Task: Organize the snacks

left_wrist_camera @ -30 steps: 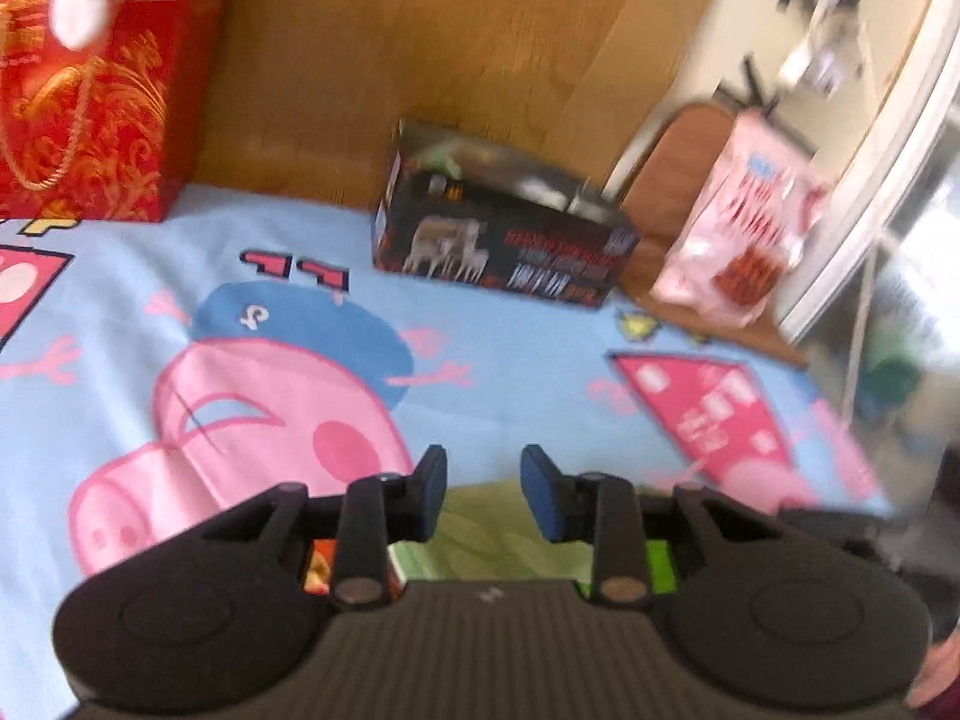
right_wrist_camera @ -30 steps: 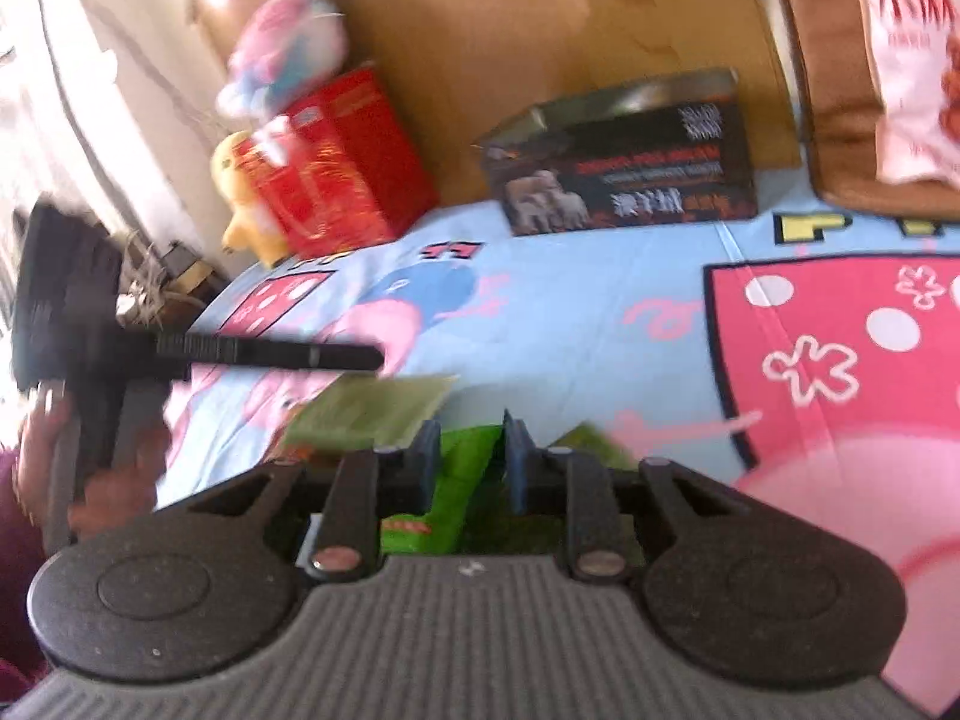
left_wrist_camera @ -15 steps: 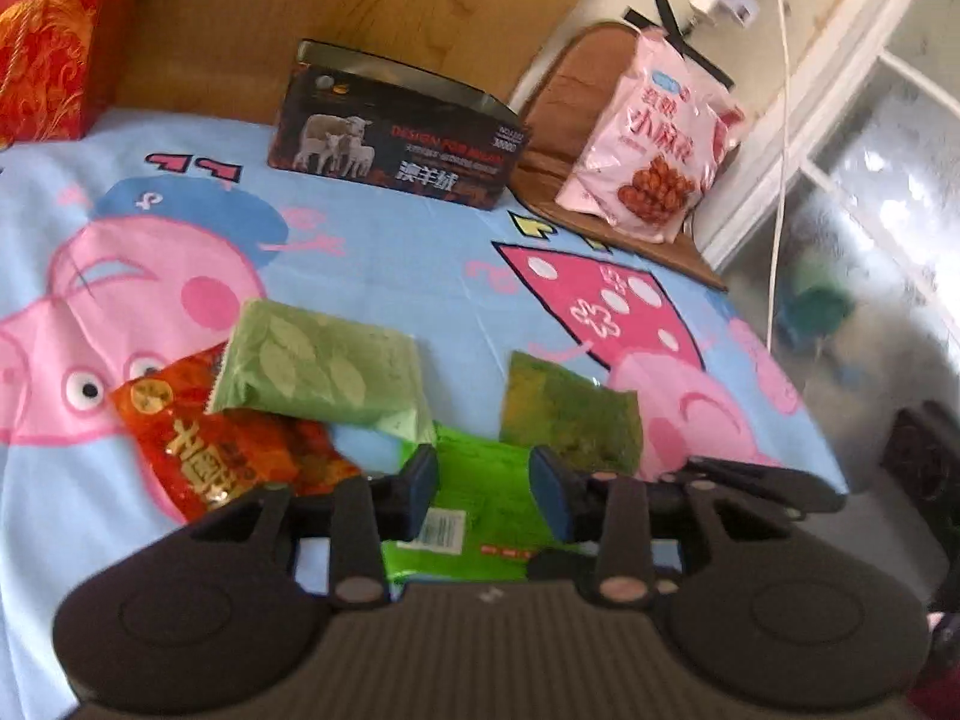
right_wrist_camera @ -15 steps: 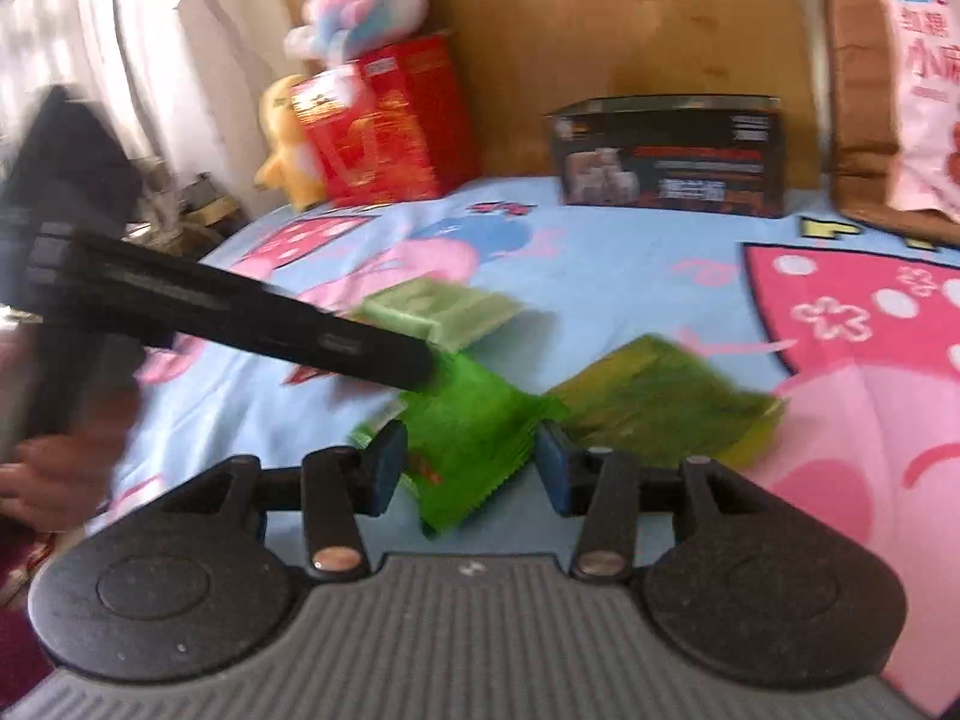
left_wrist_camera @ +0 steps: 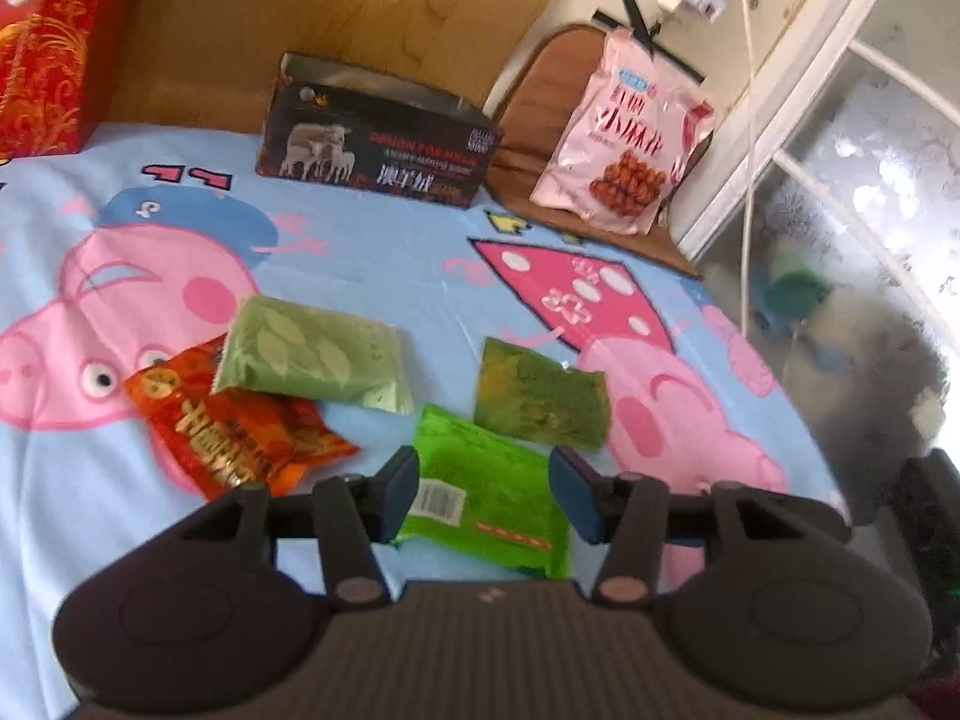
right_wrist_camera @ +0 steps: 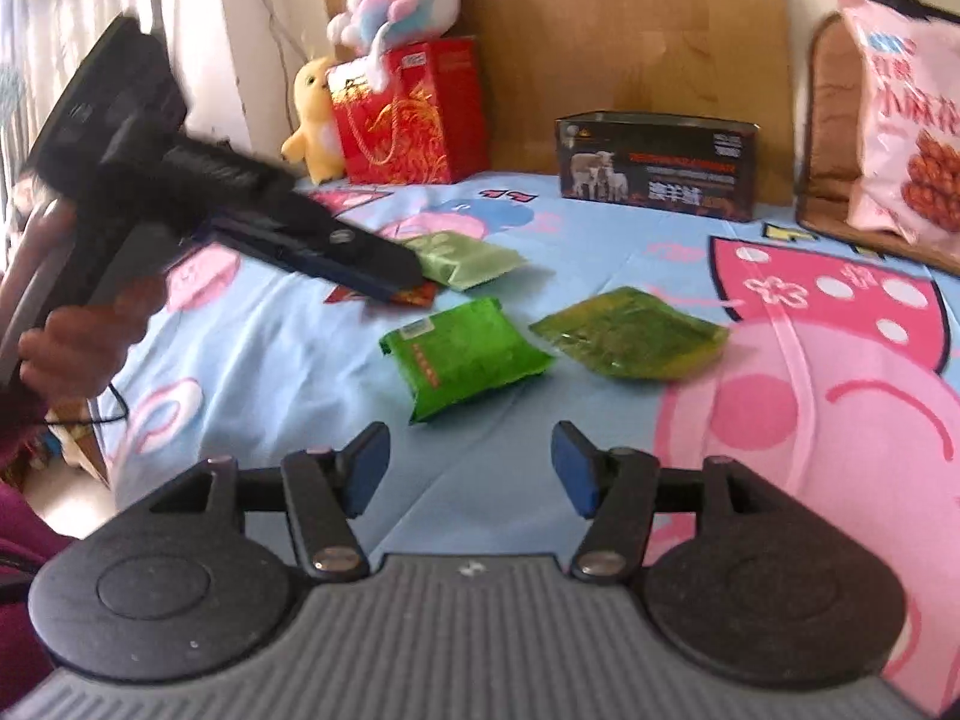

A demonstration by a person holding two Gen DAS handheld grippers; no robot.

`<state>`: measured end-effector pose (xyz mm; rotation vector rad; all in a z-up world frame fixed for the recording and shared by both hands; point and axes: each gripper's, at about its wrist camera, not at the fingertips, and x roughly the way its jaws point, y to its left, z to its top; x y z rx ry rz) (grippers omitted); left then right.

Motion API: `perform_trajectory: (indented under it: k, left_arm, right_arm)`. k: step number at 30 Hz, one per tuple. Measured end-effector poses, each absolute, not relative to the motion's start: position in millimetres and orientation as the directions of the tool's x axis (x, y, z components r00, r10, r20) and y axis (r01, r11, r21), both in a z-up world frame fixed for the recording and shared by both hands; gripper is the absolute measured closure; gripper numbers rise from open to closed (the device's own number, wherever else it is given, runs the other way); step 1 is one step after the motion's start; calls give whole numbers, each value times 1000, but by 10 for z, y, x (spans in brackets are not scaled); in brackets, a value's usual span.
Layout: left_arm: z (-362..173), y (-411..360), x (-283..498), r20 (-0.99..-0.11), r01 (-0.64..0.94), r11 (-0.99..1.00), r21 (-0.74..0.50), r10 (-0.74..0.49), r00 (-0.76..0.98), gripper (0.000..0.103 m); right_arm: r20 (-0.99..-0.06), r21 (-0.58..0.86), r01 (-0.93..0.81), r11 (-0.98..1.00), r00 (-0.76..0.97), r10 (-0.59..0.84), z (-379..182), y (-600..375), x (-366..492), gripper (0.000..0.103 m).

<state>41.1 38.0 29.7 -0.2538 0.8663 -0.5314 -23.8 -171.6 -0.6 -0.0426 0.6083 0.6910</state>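
Bright green pack point(left_wrist_camera: 489, 492), barcode end toward L hand-held gripper point(left_wrist_camera: 483, 489), lies flat on bed sheet point(left_wrist_camera: 372, 258), nothing pinching it. Olive pack point(left_wrist_camera: 540, 399) just beside; pale green pack point(left_wrist_camera: 312, 354) overlaps red pack point(left_wrist_camera: 234, 426). Both grippers' jaws have just been opening; R hand-held gripper point(right_wrist_camera: 470, 468) spread, empty. Black box point(left_wrist_camera: 375, 150) at headboard, contents unclear.

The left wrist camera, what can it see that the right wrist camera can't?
Only the left wrist view shows a white cable and a frosted window. Only the right wrist view shows two plush toys, the left gripper from outside and a hand. Both show the green packets, black box, red bag and pink bag.
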Motion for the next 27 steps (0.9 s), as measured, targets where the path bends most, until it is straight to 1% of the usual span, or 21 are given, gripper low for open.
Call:
perform_trajectory:
  k: [3, 5, 6, 7, 8, 9, 11, 13, 15, 16, 18, 19, 21, 23, 26, 27]
  left_arm:
    - [171, 305, 479, -680, 335, 848, -410, -529, 508, 55]
    - [156, 300, 441, -673, 349, 835, -425, -549, 495, 62]
    - [144, 303, 416, -671, 352, 822, -448, -569, 475, 65]
    - [134, 314, 380, -664, 350, 812, -466, -583, 468, 65]
    - [130, 325, 335, -659, 350, 805, -480, -593, 462, 66]
    - [129, 332, 296, -654, 350, 798, -490, -602, 457, 68]
    - [133, 339, 231, -649, 354, 788, -503, -615, 448, 68]
    - [161, 359, 194, -643, 356, 787, -504, -617, 453, 66]
    - [220, 400, 197, -628, 359, 790, -496, -612, 480, 59]
    - [247, 414, 215, -627, 356, 800, -483, -600, 498, 55]
    - [272, 433, 268, -629, 353, 804, -478, -594, 502, 54]
    - [268, 425, 301, -628, 361, 794, -489, -608, 486, 54]
    - [249, 376, 338, -631, 382, 779, -498, -627, 457, 51]
    - [217, 296, 349, -642, 408, 776, -481, -629, 439, 50]
    - [139, 216, 360, -656, 423, 764, -488, -640, 400, 50]
    - [111, 198, 354, -659, 422, 762, -491, -642, 392, 54]
  right_arm:
    - [-552, 155, -605, 781, 603, 576, -40, -1600, -150, 42]
    - [-559, 149, -602, 784, 603, 569, -74, -1515, -102, 42]
    - [-554, 134, -603, 786, 612, 564, -77, -1485, -103, 49]
    - [-556, 115, -604, 789, 618, 555, -78, -1458, -105, 55]
    - [-559, 90, -598, 796, 632, 537, -72, -1448, -112, 67]
    - [-563, 73, -598, 798, 636, 528, -66, -1459, -106, 69]
    - [-564, 99, -606, 789, 619, 546, -59, -1521, -114, 71]
    - [-558, 100, -617, 781, 614, 557, -53, -1549, -167, 71]
    - [-566, 77, -626, 776, 614, 550, -64, -1547, -222, 71]
    - [-565, 50, -614, 788, 633, 529, -64, -1563, -259, 68]
    - [-566, 12, -583, 812, 666, 486, -53, -1615, -308, 51]
    - [-562, -3, -564, 826, 684, 465, -45, -1663, -334, 50]
    - [-560, -1, -539, 843, 698, 446, -24, -1767, -364, 49]
    - [-555, 30, -539, 842, 691, 462, 3, -1838, -378, 49]
    - [-555, 60, -551, 832, 675, 486, 5, -1809, -357, 49]
    - [-558, 59, -553, 831, 672, 487, -10, -1776, -345, 49]
